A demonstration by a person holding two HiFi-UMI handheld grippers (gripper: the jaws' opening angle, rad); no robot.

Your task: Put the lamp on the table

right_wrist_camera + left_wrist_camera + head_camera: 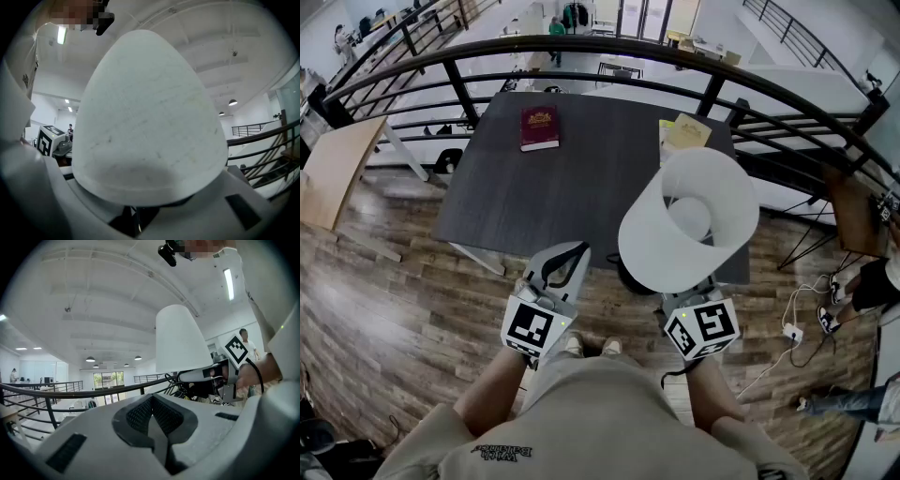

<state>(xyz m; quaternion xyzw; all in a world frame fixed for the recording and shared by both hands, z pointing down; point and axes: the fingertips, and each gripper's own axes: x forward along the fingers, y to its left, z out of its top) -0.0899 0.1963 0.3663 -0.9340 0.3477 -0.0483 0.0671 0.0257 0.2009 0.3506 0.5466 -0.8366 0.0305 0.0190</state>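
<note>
The lamp (689,220) has a white cone shade, seen from above with its open top towards me, and a dark base peeks out under its left rim. It hangs in the air over the near right edge of the dark table (581,178). My right gripper (680,298) holds it from below, shut on the stem, with the jaws hidden under the shade (145,117). The left gripper (565,255) is shut and empty, just left of the lamp. From the left gripper view the shade (180,341) stands above the right gripper (220,373).
A red book (540,127) lies at the table's far left and a yellowish book (684,131) at its far right. A black curved railing (628,52) runs behind the table. A power strip with cables (792,333) and a person's feet (839,319) are on the wooden floor at right.
</note>
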